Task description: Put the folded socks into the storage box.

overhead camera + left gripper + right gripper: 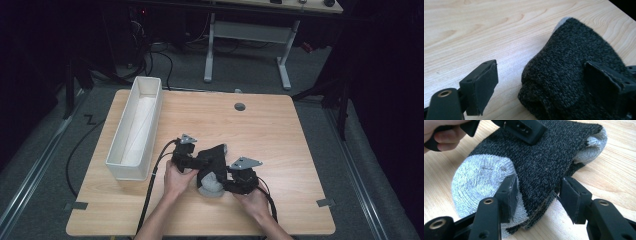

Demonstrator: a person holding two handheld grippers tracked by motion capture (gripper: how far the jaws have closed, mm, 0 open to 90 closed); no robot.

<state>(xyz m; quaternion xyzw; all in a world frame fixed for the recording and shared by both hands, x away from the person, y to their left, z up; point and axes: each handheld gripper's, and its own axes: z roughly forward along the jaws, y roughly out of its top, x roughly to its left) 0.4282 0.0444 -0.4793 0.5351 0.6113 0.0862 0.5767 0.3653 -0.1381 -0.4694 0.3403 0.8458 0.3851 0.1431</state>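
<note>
A dark grey knitted sock with light grey toe and heel lies bunched on the wooden table, near the front middle. My left gripper is at its left side and stands open: in the left gripper view one jaw hovers over bare wood and the other rests on the sock. My right gripper is at the sock's near right end. In the right gripper view its jaws stand apart on either side of the sock's folded edge, beside the light grey toe.
A long white bin stands along the table's left side, with what looks like a pale cloth inside. A round cable hole sits near the far edge. A hand holding the left gripper appears beyond the sock.
</note>
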